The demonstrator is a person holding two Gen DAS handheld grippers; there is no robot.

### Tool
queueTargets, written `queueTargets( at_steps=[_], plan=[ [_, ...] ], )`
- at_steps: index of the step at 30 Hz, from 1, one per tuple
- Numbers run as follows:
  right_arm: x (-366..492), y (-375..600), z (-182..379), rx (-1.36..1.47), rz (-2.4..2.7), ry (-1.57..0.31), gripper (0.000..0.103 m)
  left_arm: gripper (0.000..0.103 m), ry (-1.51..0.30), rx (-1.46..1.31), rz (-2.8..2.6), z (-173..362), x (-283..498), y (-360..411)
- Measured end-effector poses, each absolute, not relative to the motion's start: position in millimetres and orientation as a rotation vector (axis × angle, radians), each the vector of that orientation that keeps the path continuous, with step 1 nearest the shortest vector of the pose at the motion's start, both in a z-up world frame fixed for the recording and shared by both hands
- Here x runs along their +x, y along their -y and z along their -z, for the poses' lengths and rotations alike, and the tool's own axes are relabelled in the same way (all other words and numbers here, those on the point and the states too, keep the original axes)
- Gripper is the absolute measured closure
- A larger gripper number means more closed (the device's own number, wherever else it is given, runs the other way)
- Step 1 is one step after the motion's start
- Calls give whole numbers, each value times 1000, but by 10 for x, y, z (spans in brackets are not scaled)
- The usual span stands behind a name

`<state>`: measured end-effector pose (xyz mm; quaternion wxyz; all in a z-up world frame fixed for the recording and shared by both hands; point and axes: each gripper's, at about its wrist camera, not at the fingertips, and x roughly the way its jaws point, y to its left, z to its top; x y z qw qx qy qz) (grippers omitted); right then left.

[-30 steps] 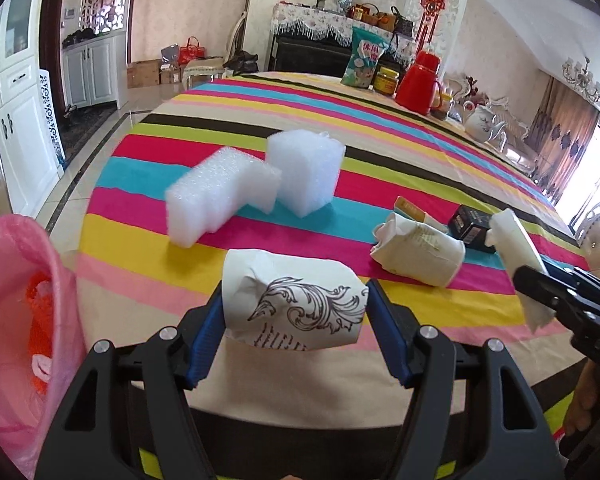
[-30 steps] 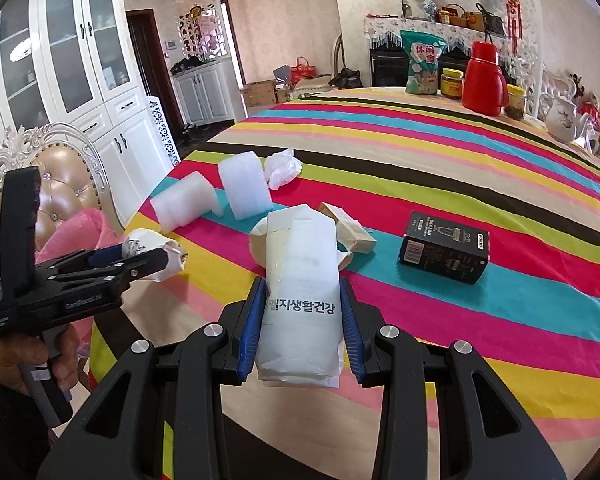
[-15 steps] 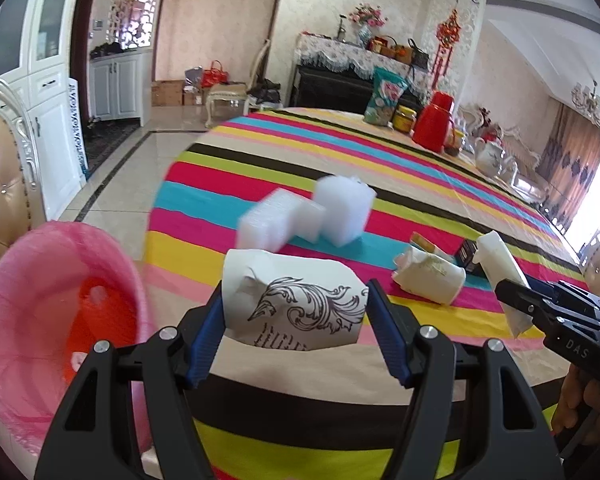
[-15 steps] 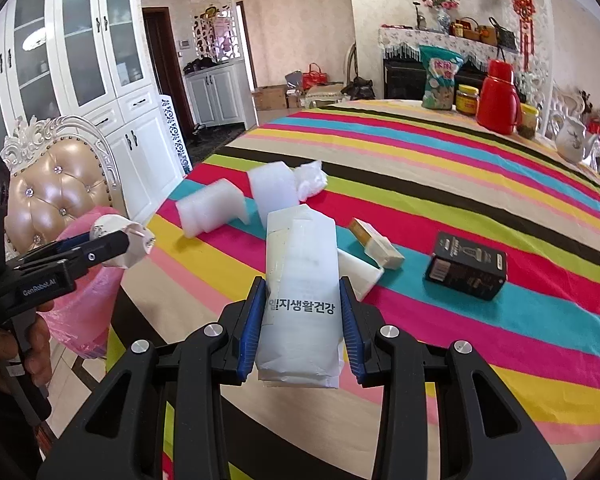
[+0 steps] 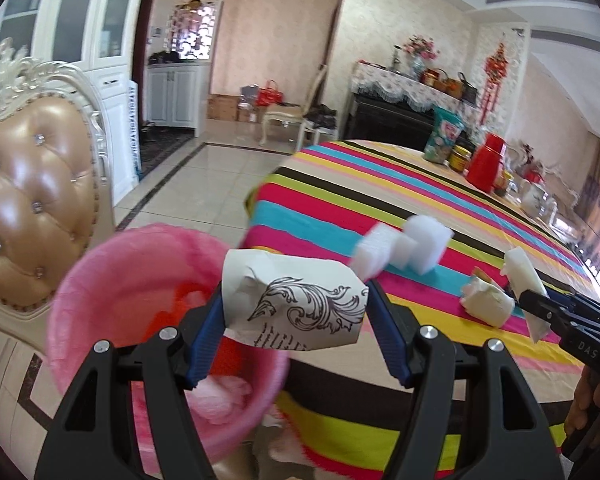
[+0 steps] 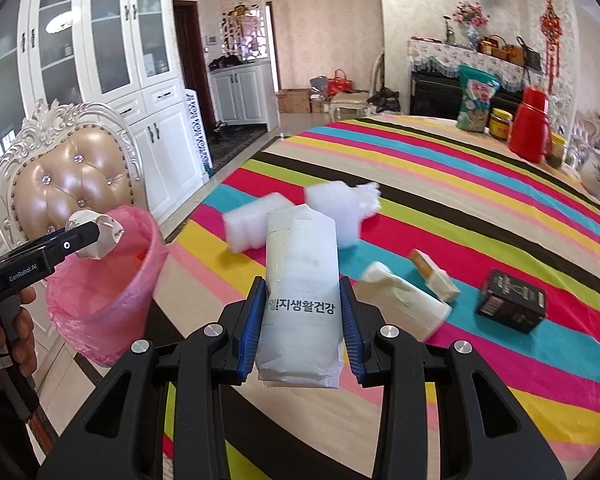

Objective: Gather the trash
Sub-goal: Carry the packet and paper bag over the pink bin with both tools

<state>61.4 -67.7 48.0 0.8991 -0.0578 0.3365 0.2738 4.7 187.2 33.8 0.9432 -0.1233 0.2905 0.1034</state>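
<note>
Striped tablecloth, tufted chair, white cabinets

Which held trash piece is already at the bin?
The crumpled white paper cup with black scroll print in the left tool, at the pink-lined bin. The white Korean-lettered pouch in the right tool is over the striped table.

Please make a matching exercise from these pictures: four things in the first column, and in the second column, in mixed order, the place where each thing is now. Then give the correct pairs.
Things:
1. paper cup with the black scroll print
2. white pouch with Korean print
3. black box
4. red thermos

Places:
A. lying on the striped tablecloth, near side
B. gripped by the left gripper, by the pink-lined bin
C. standing at the table's far end
D. gripped by the right gripper

Pairs: 1-B, 2-D, 3-A, 4-C
</note>
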Motion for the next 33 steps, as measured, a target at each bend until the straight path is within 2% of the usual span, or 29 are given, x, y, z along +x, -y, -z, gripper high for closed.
queueTargets(
  at_steps=[15, 33],
  plan=[
    [486, -155, -621, -181, -696, -670, 68, 37, -550, -285, -335, -433, -373, -2512],
    [316, -1144, -595, -262, -864, -668, 68, 37, -531, -315, -401, -423, -555, -2892]
  ],
)
